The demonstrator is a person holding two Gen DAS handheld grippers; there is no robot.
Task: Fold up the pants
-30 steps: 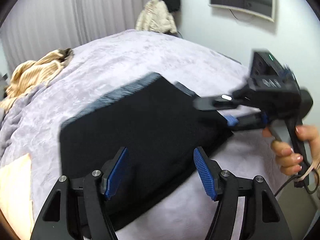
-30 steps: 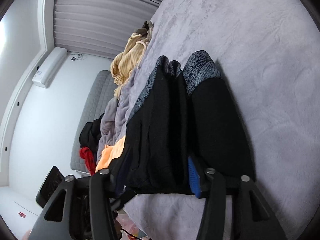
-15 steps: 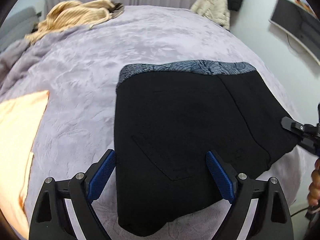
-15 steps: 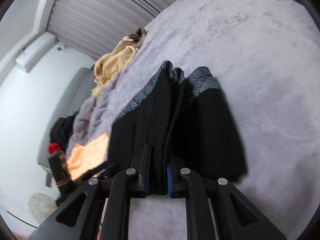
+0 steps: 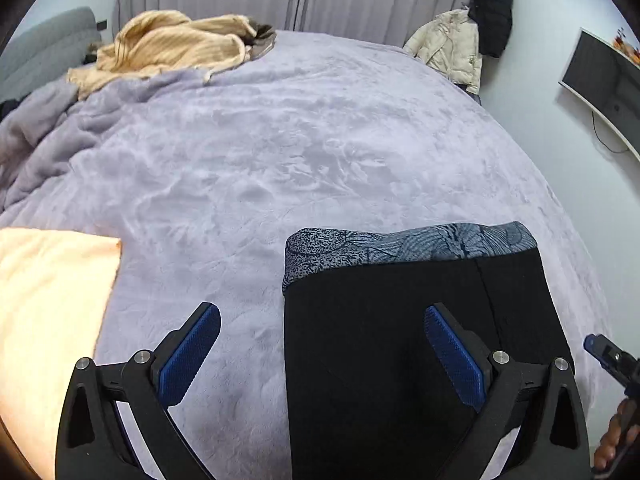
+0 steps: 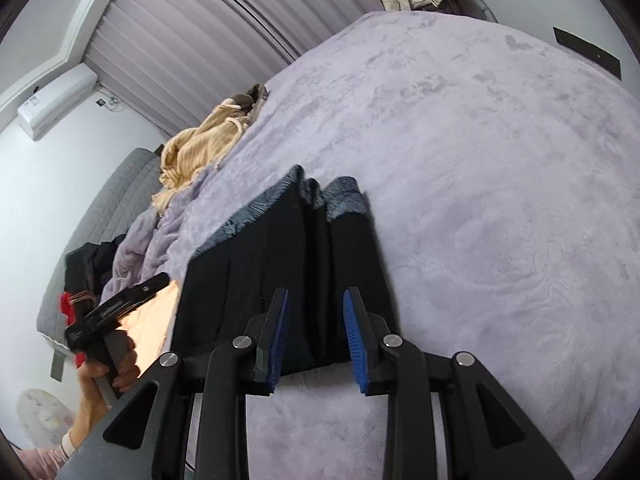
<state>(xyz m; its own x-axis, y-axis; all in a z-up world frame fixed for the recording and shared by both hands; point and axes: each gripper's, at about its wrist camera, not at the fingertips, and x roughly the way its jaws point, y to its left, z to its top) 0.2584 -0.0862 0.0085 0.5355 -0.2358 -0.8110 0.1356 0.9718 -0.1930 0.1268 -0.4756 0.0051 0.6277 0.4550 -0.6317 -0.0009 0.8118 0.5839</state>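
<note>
Pants [image 5: 384, 352]: lying folded into a black block on the lavender blanket [image 5: 304, 152], patterned grey waistband [image 5: 404, 244] sitting at the far edge, near the bed's right side
Left gripper [image 5: 320, 344]: hovering low over the fold with its blue pads spread wide, gripping nothing; the left pad is hanging over bare blanket, the right pad over the black cloth
Right gripper [image 6: 316, 336]: pointing at the near edge of the pants, jaws partly apart and straddling a ridge of cloth; the pads are showing gaps on both sides, so nothing is being pinched
Fold, from the right wrist view: layers are standing in soft ridges, waistband edges [image 6: 340, 196] peeking out at the far end
Peach cloth [image 5: 44, 312]: lying flat to the left of the pants, well apart from them
Beige knit [image 5: 172, 52]: sitting bunched at the far left of the bed
Cream jacket [image 5: 448, 48]: hanging by the wall beyond the bed
</note>
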